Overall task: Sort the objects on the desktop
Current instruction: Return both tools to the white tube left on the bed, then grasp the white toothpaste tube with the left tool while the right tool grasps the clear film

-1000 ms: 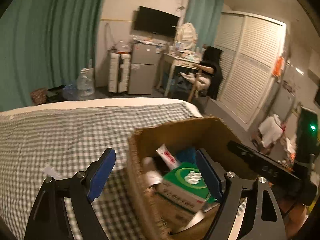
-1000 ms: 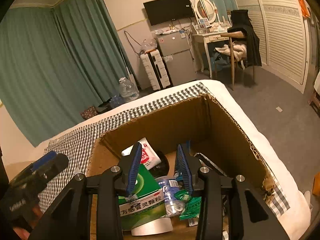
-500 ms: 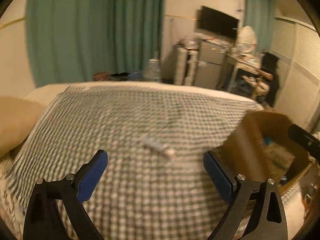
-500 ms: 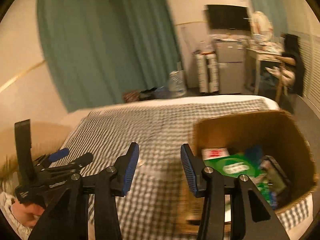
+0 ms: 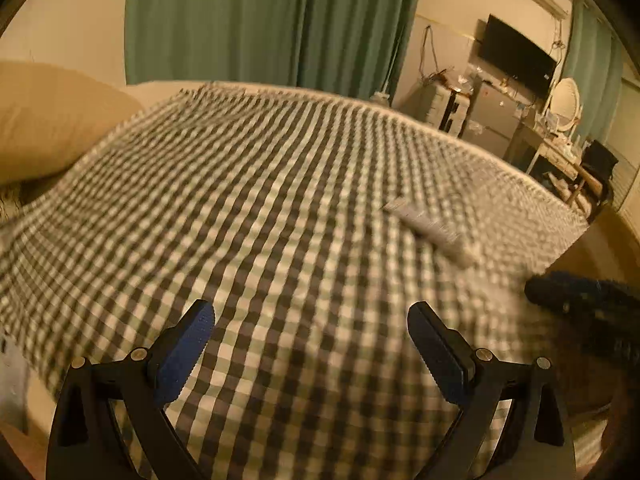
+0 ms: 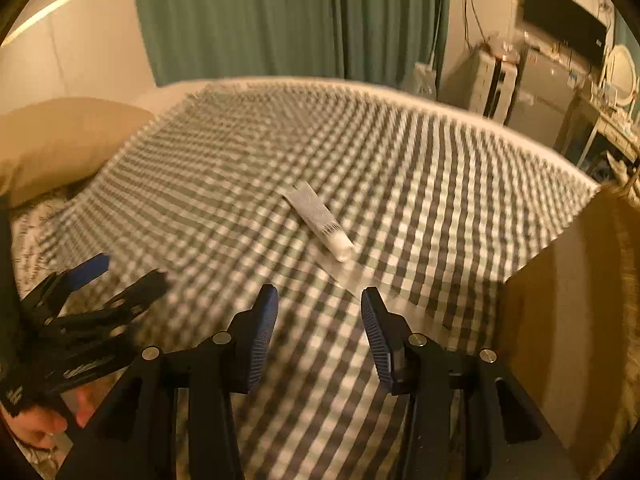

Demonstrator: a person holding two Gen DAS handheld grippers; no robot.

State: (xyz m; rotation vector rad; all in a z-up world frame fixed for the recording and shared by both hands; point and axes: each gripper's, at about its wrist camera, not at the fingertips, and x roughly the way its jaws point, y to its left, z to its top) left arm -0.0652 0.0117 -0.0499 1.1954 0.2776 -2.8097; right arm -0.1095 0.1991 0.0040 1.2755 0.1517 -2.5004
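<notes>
A small grey-white tube (image 6: 318, 216) lies on the green-checked bedspread (image 6: 420, 184), its cap toward me; it also shows blurred in the left wrist view (image 5: 430, 228). My right gripper (image 6: 319, 306) is open and empty, just short of the tube. My left gripper (image 5: 310, 320) is wide open and empty, hovering over the bedspread (image 5: 260, 200), with the tube ahead to its right. It appears at the left of the right wrist view (image 6: 108, 280). The cardboard box (image 6: 572, 292) stands at the right edge.
A tan pillow (image 6: 60, 140) lies at the left end of the bed. Green curtains (image 6: 288, 20) hang behind. A TV, a small fridge (image 6: 540, 100) and a dressing table stand at the far right. A flat pale slip (image 6: 344, 272) lies by the tube's cap.
Both grippers have swung left, away from the box and its contents, and now face the bedspread with the tube. The right gripper's jaws stand wider than before.
</notes>
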